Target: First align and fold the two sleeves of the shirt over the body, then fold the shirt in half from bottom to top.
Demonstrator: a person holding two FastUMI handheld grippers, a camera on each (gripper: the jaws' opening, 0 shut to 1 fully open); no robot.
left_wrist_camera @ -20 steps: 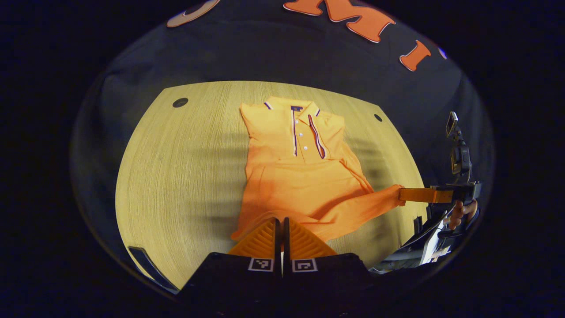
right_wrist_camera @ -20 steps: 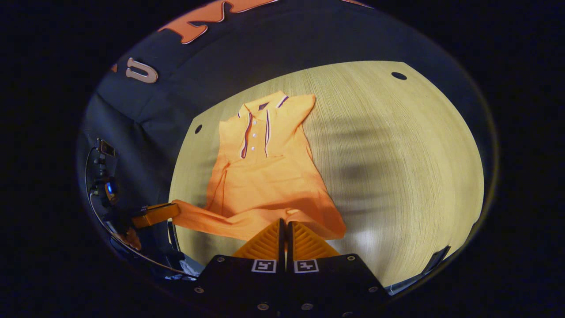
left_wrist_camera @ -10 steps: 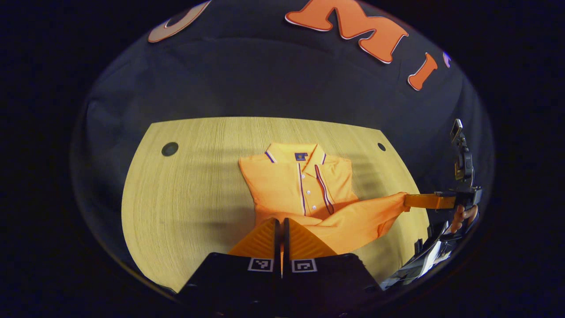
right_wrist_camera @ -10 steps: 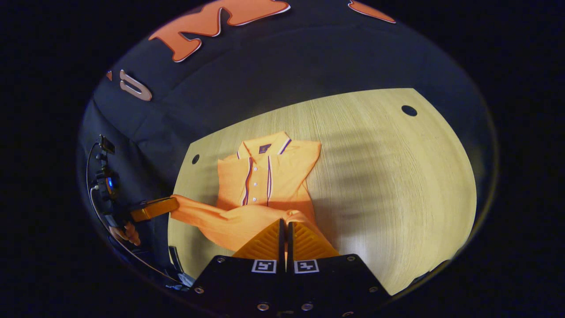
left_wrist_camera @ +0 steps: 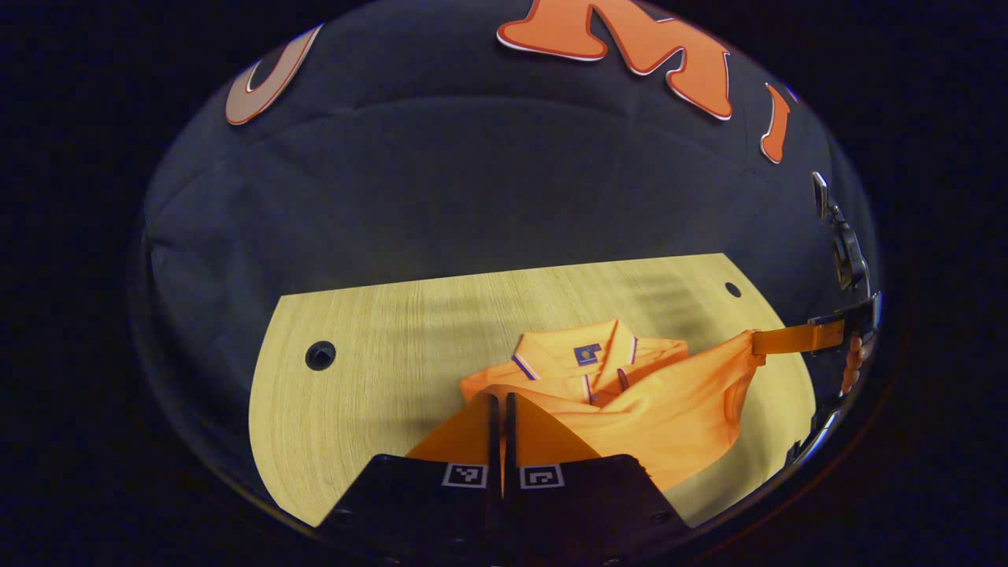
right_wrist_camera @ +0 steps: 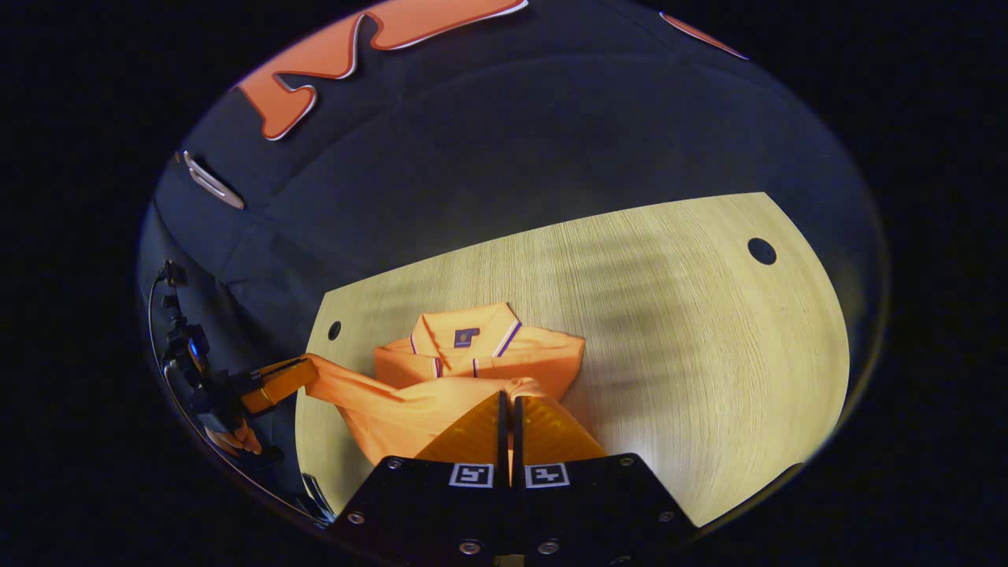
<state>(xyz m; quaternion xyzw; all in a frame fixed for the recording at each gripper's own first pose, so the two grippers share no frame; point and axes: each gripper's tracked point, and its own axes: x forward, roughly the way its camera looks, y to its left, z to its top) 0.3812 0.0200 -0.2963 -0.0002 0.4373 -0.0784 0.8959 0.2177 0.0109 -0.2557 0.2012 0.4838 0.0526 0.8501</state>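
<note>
Left gripper view sits low over the near edge of the table [left_wrist_camera: 370,331], looking forward along the left gripper [left_wrist_camera: 499,398] toward the back wall, with the shirt [left_wrist_camera: 630,394] right at its tips. Right gripper view, riding the right gripper [right_wrist_camera: 505,395], looks the same way from close in, seemingly angled a little leftward. Both share the shirt [right_wrist_camera: 472,354], the table [right_wrist_camera: 669,315], and each catches the other gripper at its rim.

An orange polo shirt [left_wrist_camera: 630,402] lies on a pale wooden table [left_wrist_camera: 378,339], collar [right_wrist_camera: 466,329] toward the black cloth wall [left_wrist_camera: 472,181] behind. Its lower hem is lifted above the body, held between the left gripper [left_wrist_camera: 498,402] and right gripper [right_wrist_camera: 505,398].
</note>
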